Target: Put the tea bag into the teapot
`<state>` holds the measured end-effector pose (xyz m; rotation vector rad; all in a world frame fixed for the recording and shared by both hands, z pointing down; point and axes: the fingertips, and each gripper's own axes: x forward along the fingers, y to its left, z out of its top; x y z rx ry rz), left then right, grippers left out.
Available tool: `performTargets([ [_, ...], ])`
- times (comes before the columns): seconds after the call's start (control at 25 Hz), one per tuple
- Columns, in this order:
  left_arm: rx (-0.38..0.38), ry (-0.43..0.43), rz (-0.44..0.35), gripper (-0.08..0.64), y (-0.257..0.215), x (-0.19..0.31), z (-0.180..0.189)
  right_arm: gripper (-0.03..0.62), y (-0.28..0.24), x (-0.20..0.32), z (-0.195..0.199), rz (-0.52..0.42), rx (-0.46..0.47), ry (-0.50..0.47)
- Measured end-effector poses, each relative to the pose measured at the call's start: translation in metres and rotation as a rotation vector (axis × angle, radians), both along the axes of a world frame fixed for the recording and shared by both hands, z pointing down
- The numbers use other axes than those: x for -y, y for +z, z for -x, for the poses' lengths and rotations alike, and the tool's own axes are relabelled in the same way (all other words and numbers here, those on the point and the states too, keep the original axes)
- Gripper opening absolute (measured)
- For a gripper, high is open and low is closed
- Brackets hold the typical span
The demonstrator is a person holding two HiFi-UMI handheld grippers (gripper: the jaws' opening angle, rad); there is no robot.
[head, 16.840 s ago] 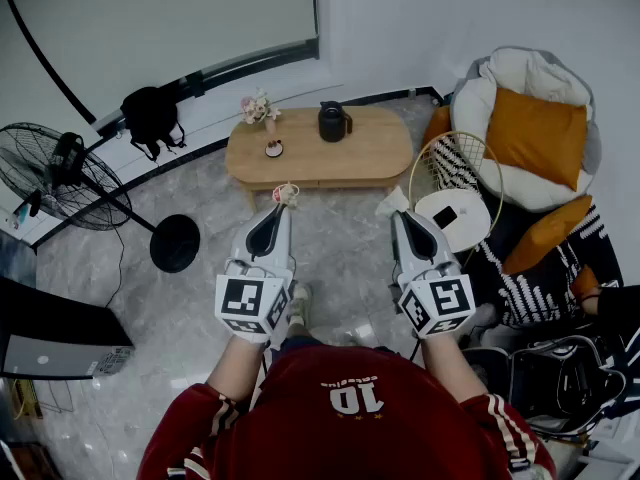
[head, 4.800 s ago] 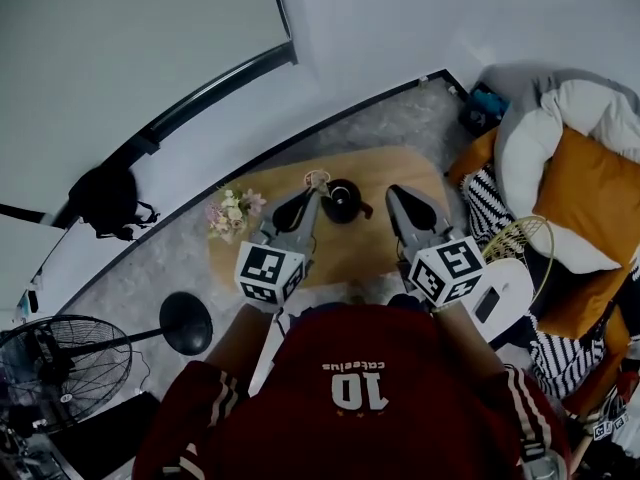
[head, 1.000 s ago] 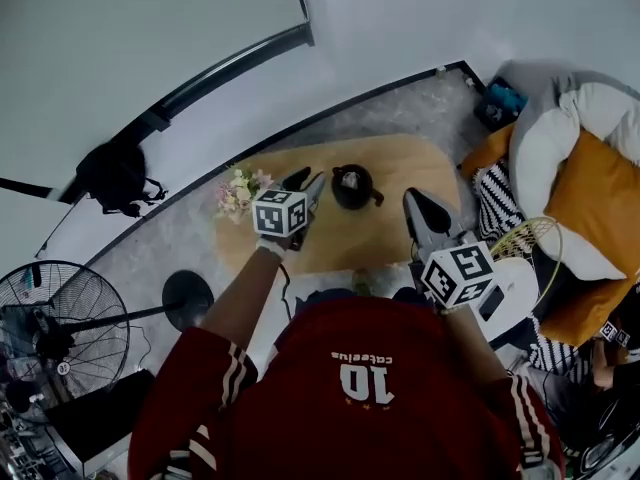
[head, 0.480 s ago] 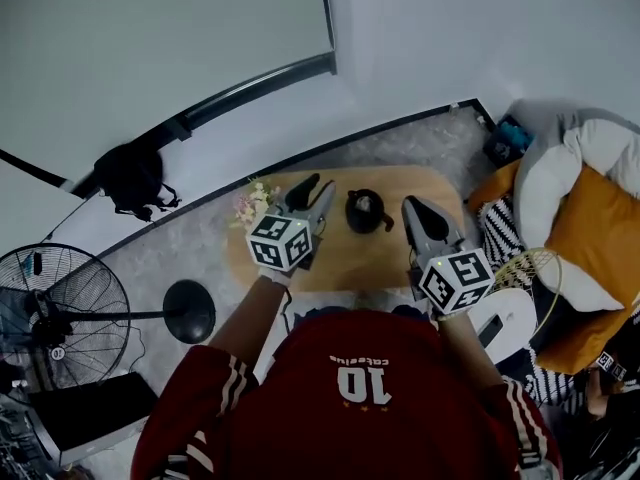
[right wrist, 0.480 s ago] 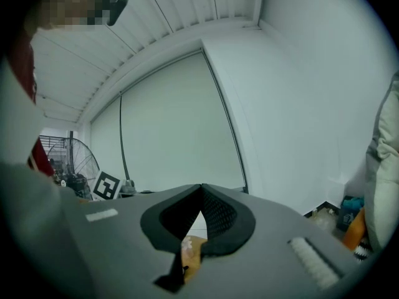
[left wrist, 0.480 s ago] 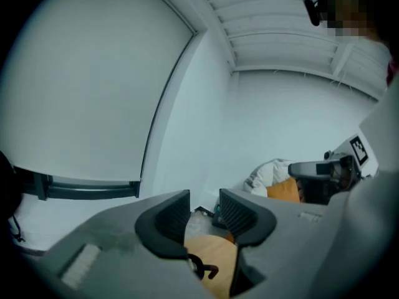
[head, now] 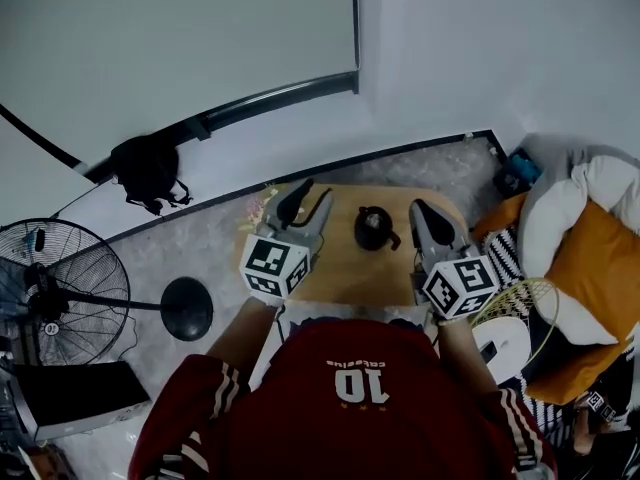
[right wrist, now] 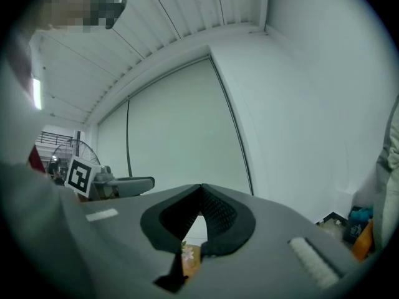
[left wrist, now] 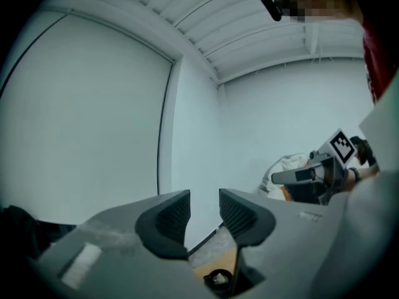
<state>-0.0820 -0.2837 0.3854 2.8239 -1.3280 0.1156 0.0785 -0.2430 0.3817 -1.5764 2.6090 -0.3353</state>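
The left gripper [head: 308,200] is held with its ribbed, dark jaws spread, and nothing is pinched between them. Below and just ahead of those jaws, the teapot [head: 374,228], round and dark with a side handle, is stood on the oval wooden surface [head: 340,268]. A small pale scrap, judged to be the tea bag [left wrist: 218,280], is seen inside its open mouth, so the task is taken as done or nearly so. To the right of the pot, the right gripper [head: 425,213] is held with its jaws pressed together, empty.
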Motion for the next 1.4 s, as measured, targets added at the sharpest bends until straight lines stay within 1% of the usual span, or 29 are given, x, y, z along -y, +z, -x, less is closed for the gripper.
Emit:
performTargets([
  [0.08, 0.032, -0.026, -0.036, 0.152, -0.01, -0.005, 0.002, -0.005, -0.007, 0.0, 0.001, -0.015, 0.005, -0.006],
  [0.2, 0.045, -0.066, -0.06, 0.134, -0.02, -0.012, 0.007, -0.005, -0.013, -0.002, 0.004, -0.034, 0.014, -0.015],
  [0.36, 0.036, -0.094, -0.064, 0.113, -0.026, -0.019, 0.012, -0.005, -0.02, -0.004, 0.009, -0.049, 0.021, -0.029],
  [0.4, 0.034, -0.102, -0.064, 0.099, -0.027, -0.02, 0.012, -0.005, -0.02, -0.005, 0.01, -0.051, 0.023, -0.032],
  [0.44, 0.032, -0.109, -0.065, 0.057, -0.027, -0.021, 0.013, -0.005, -0.02, -0.005, 0.011, -0.051, 0.026, -0.036],
  [0.48, 0.031, -0.116, -0.066, 0.035, -0.028, -0.021, 0.013, -0.005, -0.02, -0.006, 0.013, -0.05, 0.028, -0.04],
  [0.6, 0.03, -0.13, -0.07, 0.006, -0.028, -0.021, 0.015, -0.005, -0.02, -0.006, 0.018, -0.048, 0.026, -0.053],
  [0.8, 0.024, -0.135, -0.069, -0.003, -0.028, -0.022, 0.015, -0.005, -0.018, -0.008, 0.02, -0.049, 0.012, -0.05],
  [0.96, 0.023, -0.137, -0.067, -0.003, -0.027, -0.021, 0.012, -0.005, -0.017, -0.007, 0.019, -0.045, -0.002, -0.035],
  [1.04, 0.019, -0.138, -0.061, -0.003, -0.025, -0.021, 0.012, -0.005, -0.016, -0.006, 0.018, -0.048, -0.024, -0.022],
  [1.24, 0.021, -0.141, -0.047, -0.003, -0.019, -0.023, 0.009, -0.005, -0.014, -0.006, 0.009, -0.07, -0.12, 0.053],
  [1.4, 0.011, -0.154, -0.032, -0.003, -0.015, -0.023, 0.011, -0.005, -0.01, -0.005, -0.003, -0.069, -0.157, 0.115],
])
